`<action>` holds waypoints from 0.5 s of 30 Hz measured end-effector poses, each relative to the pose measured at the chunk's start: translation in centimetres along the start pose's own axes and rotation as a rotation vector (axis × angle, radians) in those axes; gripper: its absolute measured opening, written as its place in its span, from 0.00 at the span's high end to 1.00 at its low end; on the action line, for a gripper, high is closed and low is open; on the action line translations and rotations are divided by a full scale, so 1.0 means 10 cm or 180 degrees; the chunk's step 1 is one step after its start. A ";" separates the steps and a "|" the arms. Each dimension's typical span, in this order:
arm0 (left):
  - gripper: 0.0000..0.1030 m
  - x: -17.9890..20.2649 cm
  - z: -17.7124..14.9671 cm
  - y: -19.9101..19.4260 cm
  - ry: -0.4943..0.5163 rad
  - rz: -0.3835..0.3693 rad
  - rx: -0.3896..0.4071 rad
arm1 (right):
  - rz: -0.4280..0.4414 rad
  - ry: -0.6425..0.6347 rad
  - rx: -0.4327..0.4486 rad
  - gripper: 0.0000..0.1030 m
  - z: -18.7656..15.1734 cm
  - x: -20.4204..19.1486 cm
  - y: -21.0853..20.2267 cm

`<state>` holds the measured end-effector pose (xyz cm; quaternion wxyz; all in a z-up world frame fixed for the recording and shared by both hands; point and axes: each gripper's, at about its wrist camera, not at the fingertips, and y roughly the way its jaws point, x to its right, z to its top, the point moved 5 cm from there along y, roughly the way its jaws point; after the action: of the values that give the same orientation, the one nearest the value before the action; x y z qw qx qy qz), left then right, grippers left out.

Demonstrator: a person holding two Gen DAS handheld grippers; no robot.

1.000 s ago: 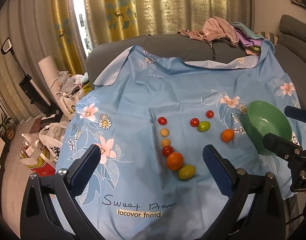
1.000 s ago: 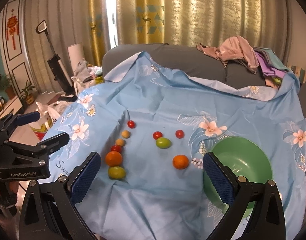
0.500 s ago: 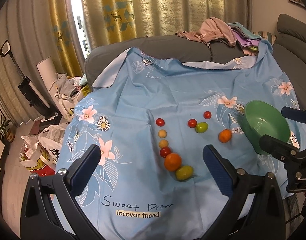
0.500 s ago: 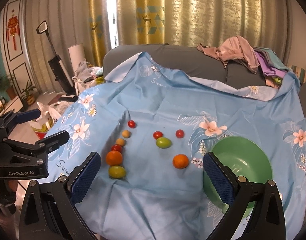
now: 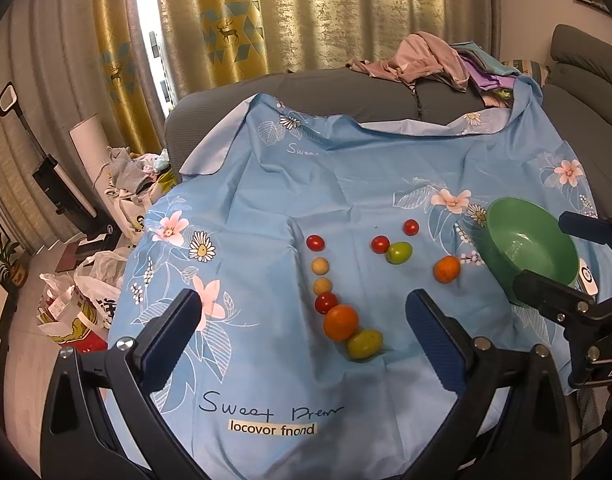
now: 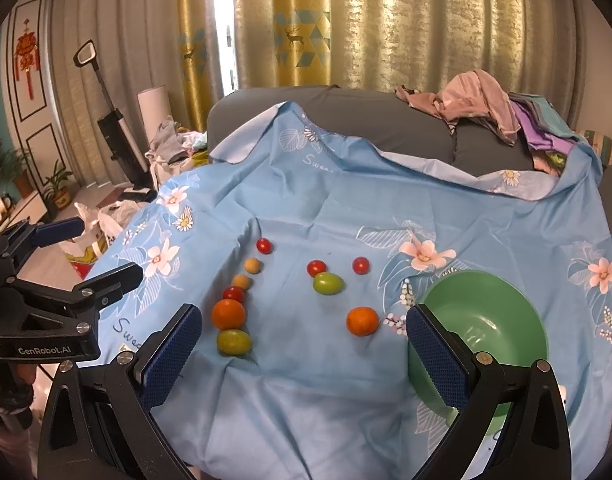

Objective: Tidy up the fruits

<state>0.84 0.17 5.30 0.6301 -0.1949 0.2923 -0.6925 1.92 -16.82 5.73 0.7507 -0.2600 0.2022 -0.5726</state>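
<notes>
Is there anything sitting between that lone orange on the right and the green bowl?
Nothing visible. Only bare blue cloth lies between the lone orange and the green bowl. One of the right gripper fingers overlaps the bowl's near rim in this view.

The blue cloth (image 5: 265,208) bears the script "Sweet Prem" on its near edge, partly unclear, with a white label below reading "locovor fnond". At its far edge a second script shows only "Swee". The left gripper (image 6: 61,264) carries "GenRobot.AI" on its body. The right gripper (image 5: 546,256) shows the letters "DA".
</notes>
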 end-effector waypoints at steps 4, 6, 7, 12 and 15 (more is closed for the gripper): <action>0.01 0.01 0.00 0.00 0.0009 -0.0009 -0.0008 | -0.0005 0.0002 -0.0009 0.01 -0.01 -0.01 0.01; 0.01 0.01 0.00 0.00 0.0007 -0.0007 -0.0008 | -0.0006 0.0001 -0.0015 0.01 -0.01 0.00 0.01; 0.01 0.02 0.00 0.01 0.0007 -0.0015 -0.0008 | -0.0008 0.0000 -0.0011 0.01 -0.01 0.00 0.01; 0.01 -0.01 -0.01 0.02 -0.0052 -0.0045 -0.0015 | -0.0016 0.0010 -0.0012 0.01 -0.01 0.01 0.01; 0.01 -0.03 -0.01 0.04 -0.0070 -0.0058 -0.0024 | -0.0011 0.0033 -0.0013 0.01 -0.02 0.04 0.01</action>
<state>1.06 0.51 5.00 0.6262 -0.2074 0.2863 -0.6949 1.91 -17.22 5.50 0.7481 -0.2590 0.2068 -0.5749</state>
